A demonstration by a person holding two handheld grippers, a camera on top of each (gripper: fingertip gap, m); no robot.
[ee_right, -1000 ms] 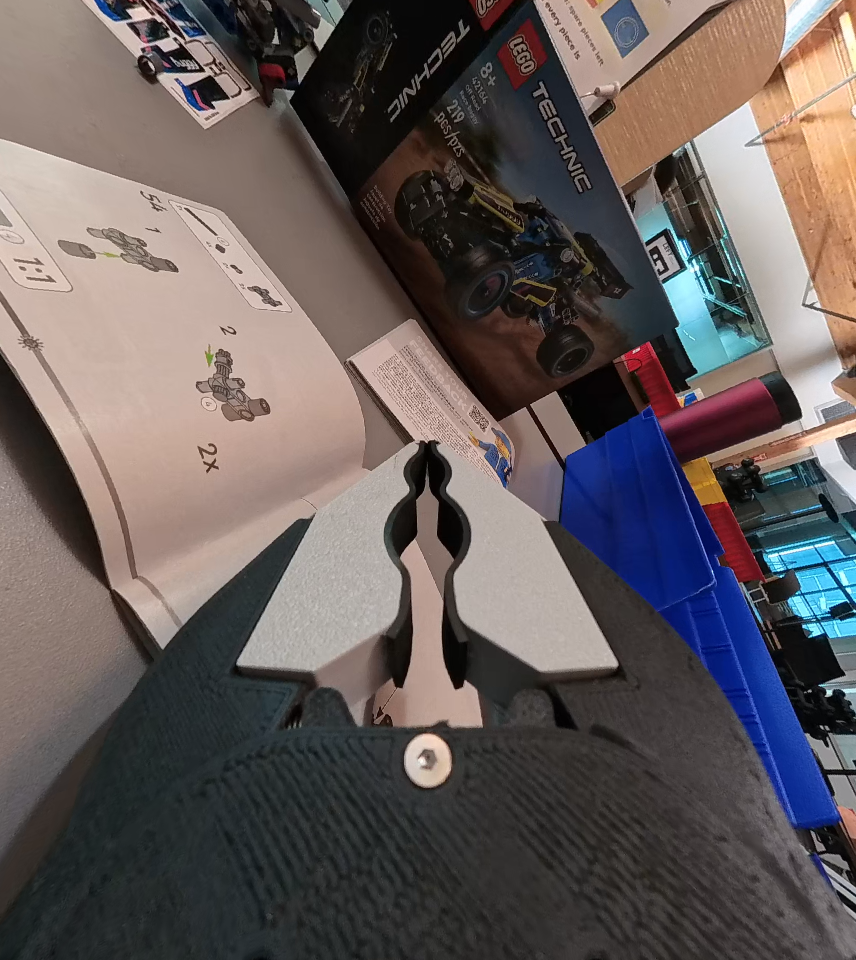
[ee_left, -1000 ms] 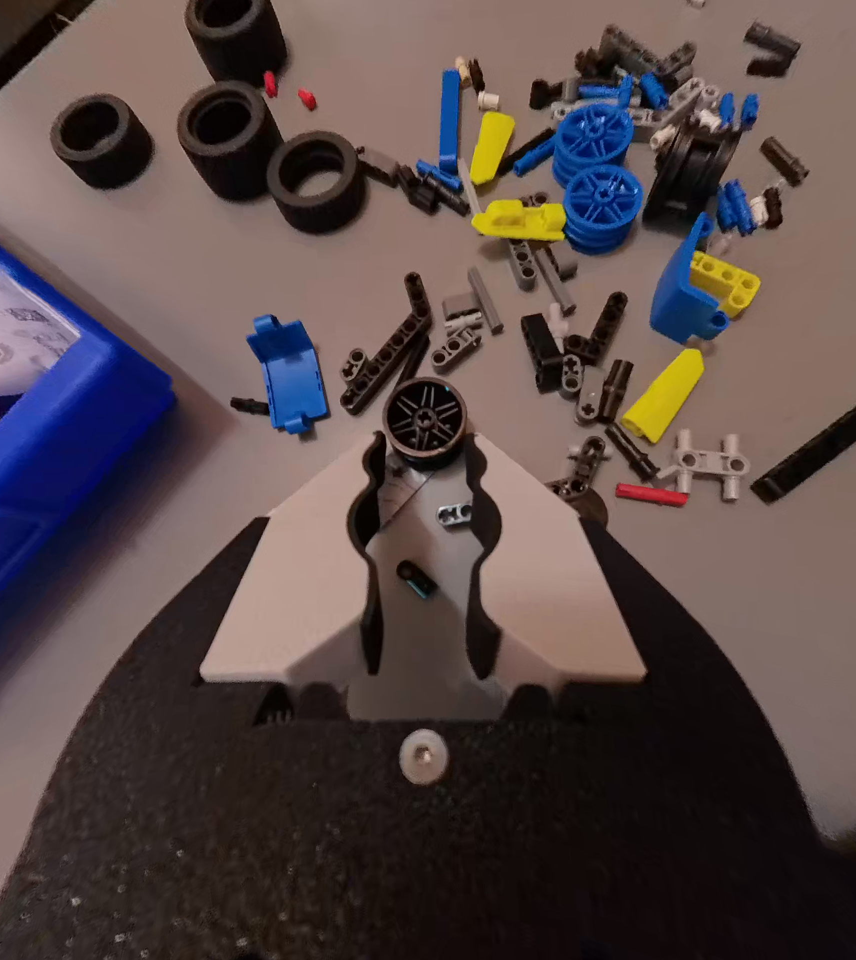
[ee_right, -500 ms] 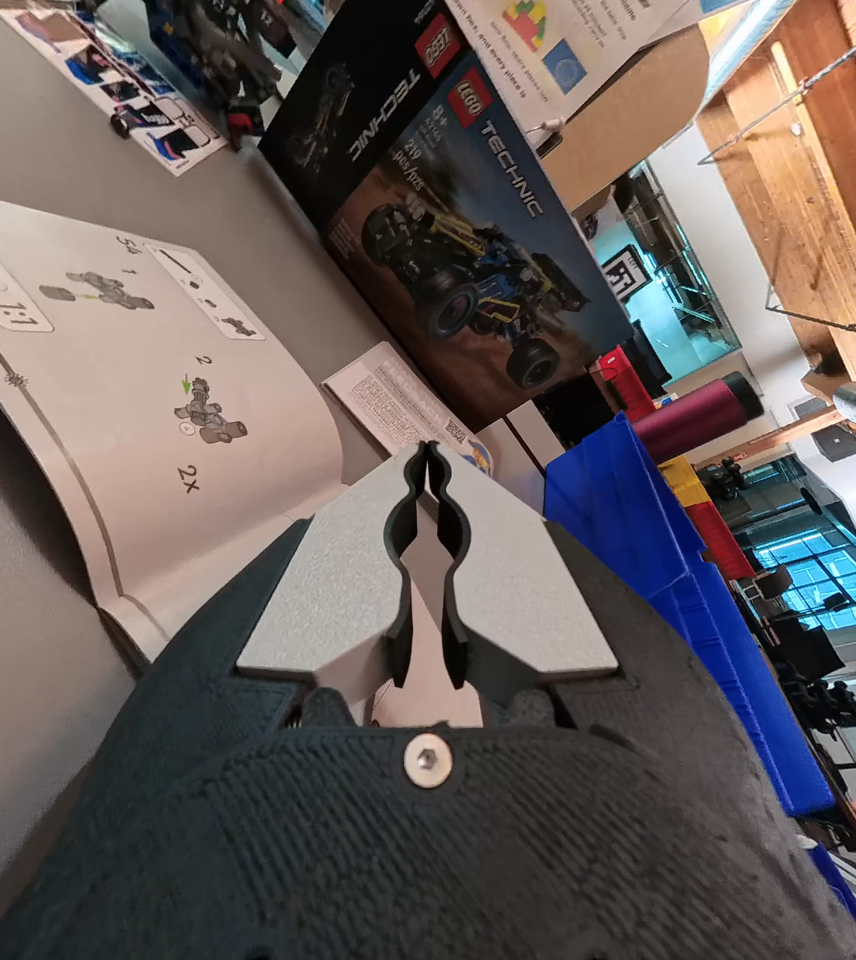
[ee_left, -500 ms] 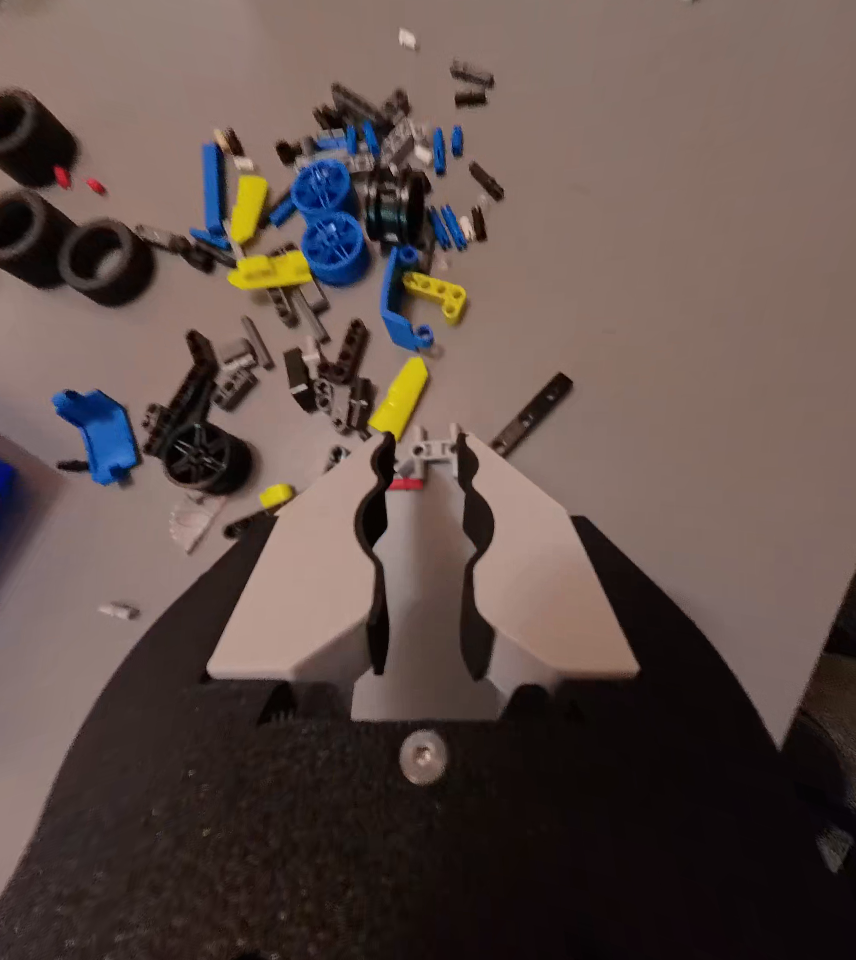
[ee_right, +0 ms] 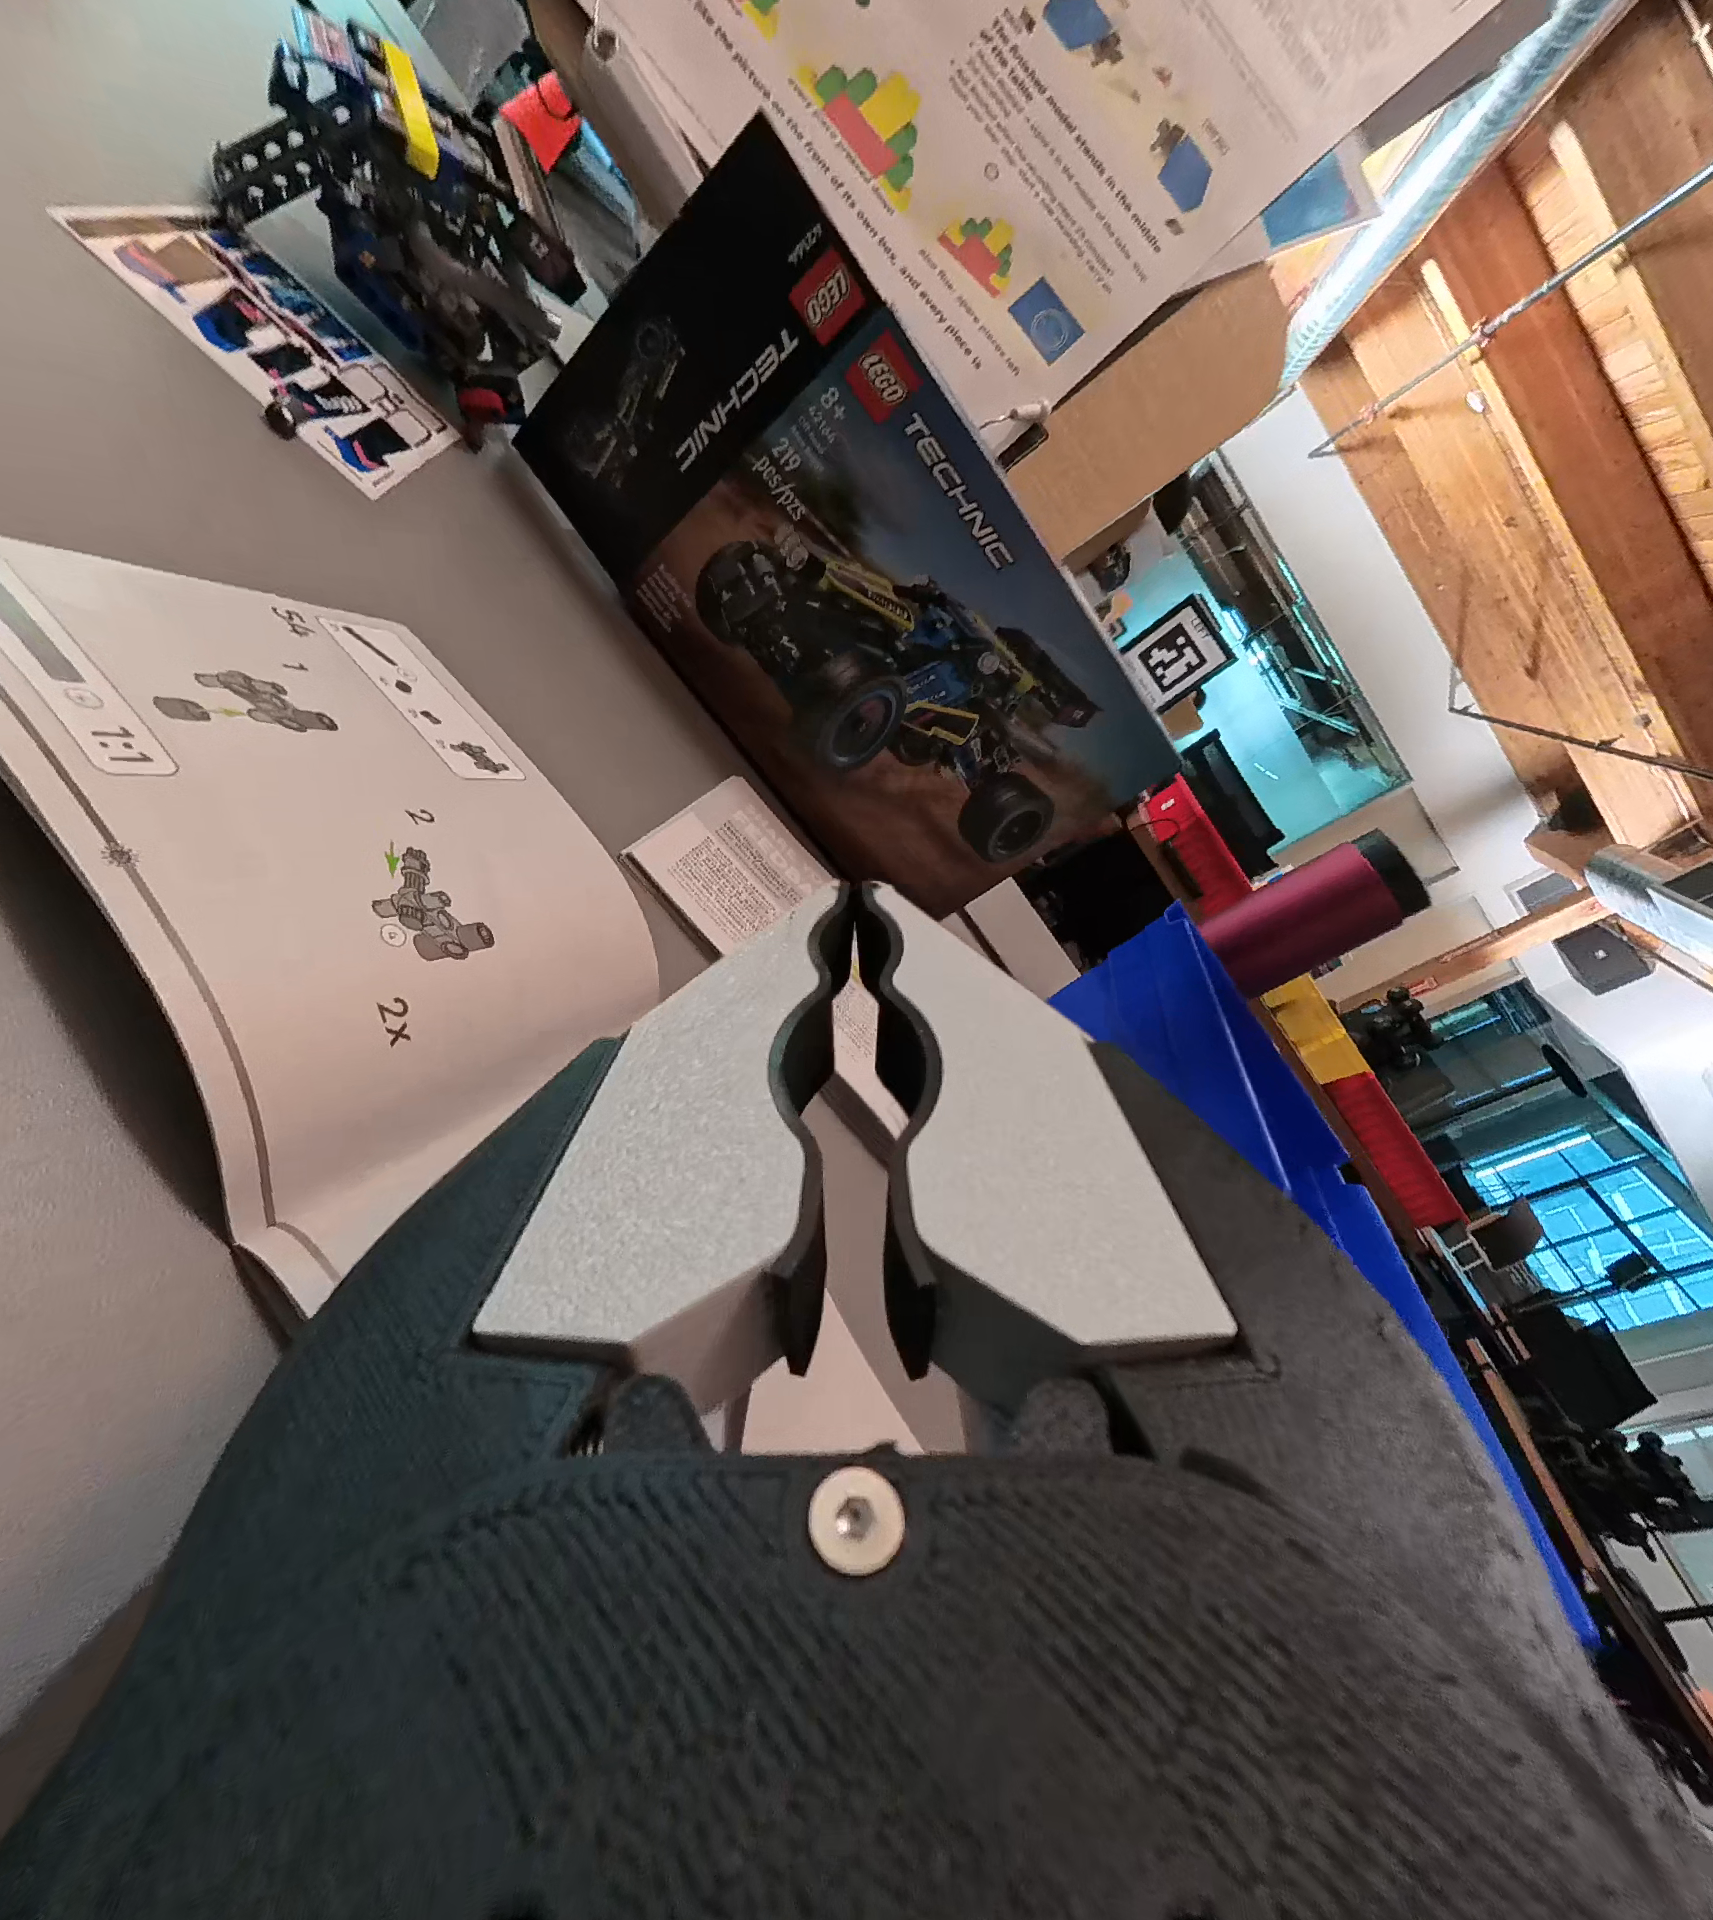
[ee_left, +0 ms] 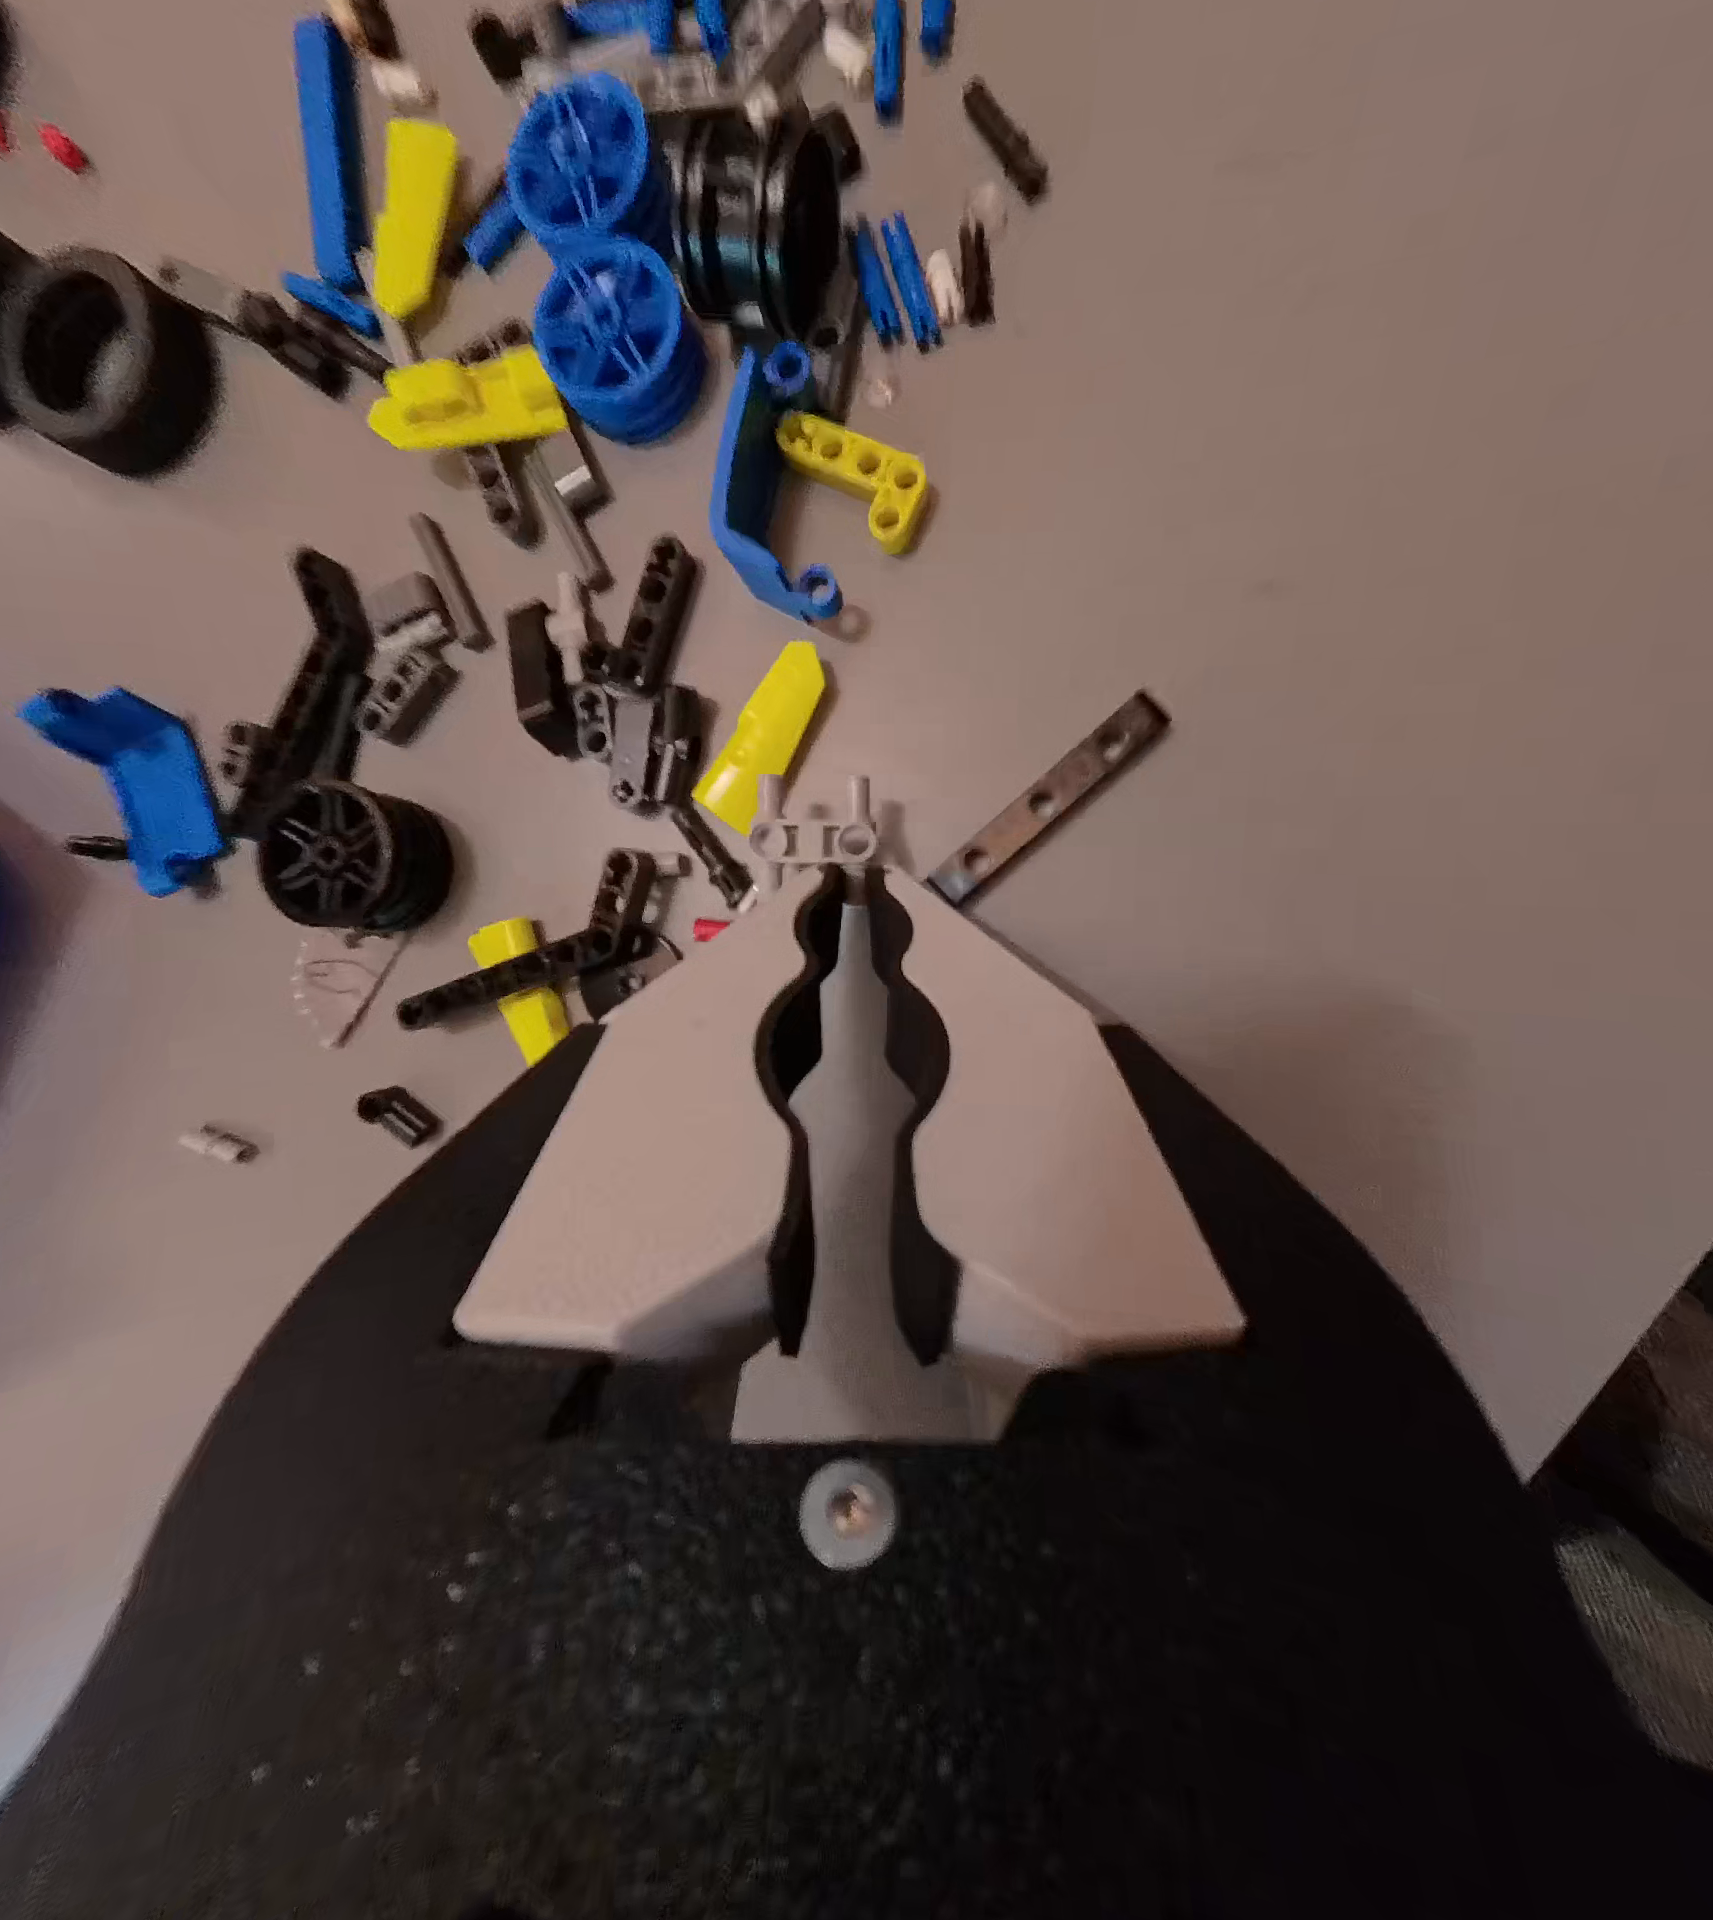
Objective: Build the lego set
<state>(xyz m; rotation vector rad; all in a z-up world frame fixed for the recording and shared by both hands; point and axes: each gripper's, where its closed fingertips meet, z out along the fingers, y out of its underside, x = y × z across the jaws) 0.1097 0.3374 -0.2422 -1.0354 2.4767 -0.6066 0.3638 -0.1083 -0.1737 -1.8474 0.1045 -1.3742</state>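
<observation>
On the grey desk (ee_left: pixel 1403 436), spread ahead and to the left of my left claw (ee_left: pixel 847 896), lies the loose pile of parts: black tyres (ee_left: pixel 93 358) far left, two blue wheel hubs (ee_left: pixel 613 332) beside a black rim (ee_left: pixel 764 223), the spoked black wheel (ee_left: pixel 348 852) lying nearer me on the left, a yellow panel (ee_left: pixel 764 743), a dark flat beam (ee_left: pixel 1049 800) slanting off to the right, and smallest, the light grey connector (ee_left: pixel 821 836) right at my left tips. That last relation is what the next move turns on: the connector sits dead ahead, just touching or just short of the tips, with its long axis running crosswise to my fingers. My left jaws stand almost together, only a sliver apart at the tips, and whether they already pinch one of the connector's pegs I cannot tell. Compared with half a second ago the left jaws have narrowed a good deal and I have come in lower, so the connector now lies at the tips rather than between them; a second ago I was over the spoked wheel. My right claw (ee_right: pixel 857 904) is well away from the pile, tips pressed together on nothing, pointed over the open instruction booklet (ee_right: pixel 312 831) toward the set's box (ee_right: pixel 831 623), much as before.
</observation>
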